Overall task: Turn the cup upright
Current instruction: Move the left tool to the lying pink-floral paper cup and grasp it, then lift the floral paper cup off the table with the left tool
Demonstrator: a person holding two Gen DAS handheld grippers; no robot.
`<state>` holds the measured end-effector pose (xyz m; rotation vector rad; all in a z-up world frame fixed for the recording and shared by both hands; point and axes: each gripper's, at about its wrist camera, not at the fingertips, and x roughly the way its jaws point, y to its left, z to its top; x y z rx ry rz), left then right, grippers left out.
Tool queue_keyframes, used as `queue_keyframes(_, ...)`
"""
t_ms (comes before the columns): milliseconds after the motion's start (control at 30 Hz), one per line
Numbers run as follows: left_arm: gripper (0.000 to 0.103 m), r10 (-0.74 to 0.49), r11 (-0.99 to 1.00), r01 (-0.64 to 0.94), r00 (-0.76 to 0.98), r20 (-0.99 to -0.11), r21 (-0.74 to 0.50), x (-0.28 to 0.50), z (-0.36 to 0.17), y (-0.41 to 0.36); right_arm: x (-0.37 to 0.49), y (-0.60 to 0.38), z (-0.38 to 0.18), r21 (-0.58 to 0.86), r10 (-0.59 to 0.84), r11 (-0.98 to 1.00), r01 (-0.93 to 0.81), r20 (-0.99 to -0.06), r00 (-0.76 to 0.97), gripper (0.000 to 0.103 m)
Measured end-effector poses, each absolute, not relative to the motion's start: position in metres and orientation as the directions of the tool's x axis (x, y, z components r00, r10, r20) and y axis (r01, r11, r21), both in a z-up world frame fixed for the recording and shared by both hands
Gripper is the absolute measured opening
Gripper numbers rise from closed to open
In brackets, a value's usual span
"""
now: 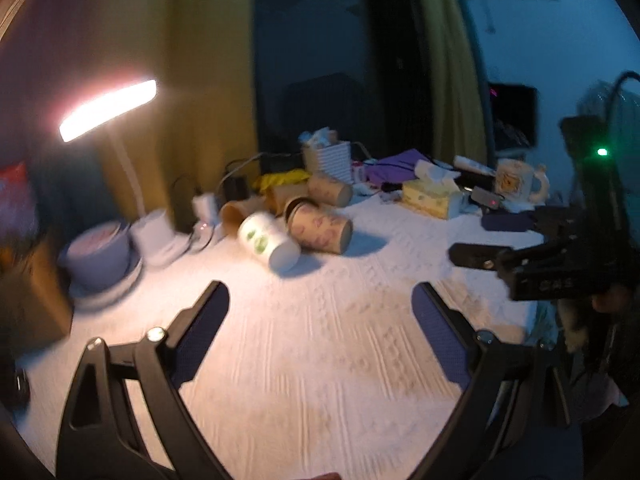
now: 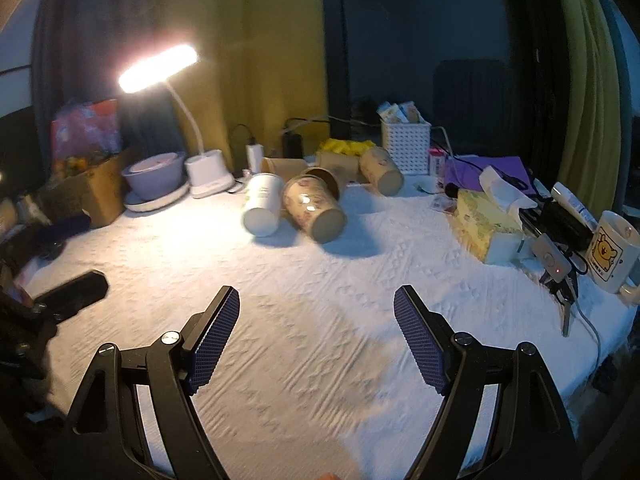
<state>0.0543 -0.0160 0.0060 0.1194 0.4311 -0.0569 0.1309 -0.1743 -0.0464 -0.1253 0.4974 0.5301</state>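
Note:
Several paper cups lie on their sides on the white cloth table. A white cup with green print lies nearest the lamp. A flowered cup lies beside it. More brown cups lie behind. My left gripper is open and empty, well short of the cups. My right gripper is open and empty, also well short. The right gripper shows at the right edge of the left wrist view, and a finger of the left gripper shows at the left in the right wrist view.
A lit desk lamp and a bowl on a plate stand at the back left. A white basket, a tissue box, keys and a bear mug crowd the right side. A cardboard box sits far left.

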Motion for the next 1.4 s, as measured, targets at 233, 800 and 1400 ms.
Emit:
queue_keyframes(233,0.094,-0.064,0.985,0.142,0.816,-0.575,0.093,0.152,0.003,-0.003,0.195,-0.179,-0.051,0.061,0.414,0.893,-0.447,-0.502,0.759,0.082)
queue_keyframes(800,0.094,-0.049,0.991,0.129,0.654,-0.755,0.048,0.37,-0.006,-0.004,0.352,-0.167,-0.042,0.093,0.378,0.914,-0.395,-0.548,0.746,0.082)
queue_keyframes(1400,0.063,-0.011,0.998,0.063,0.467,-0.884,0.021,0.457,-0.046,0.004,0.362,-0.18,-0.035,0.173,0.428,0.9,-0.4,-0.518,0.741,0.082)
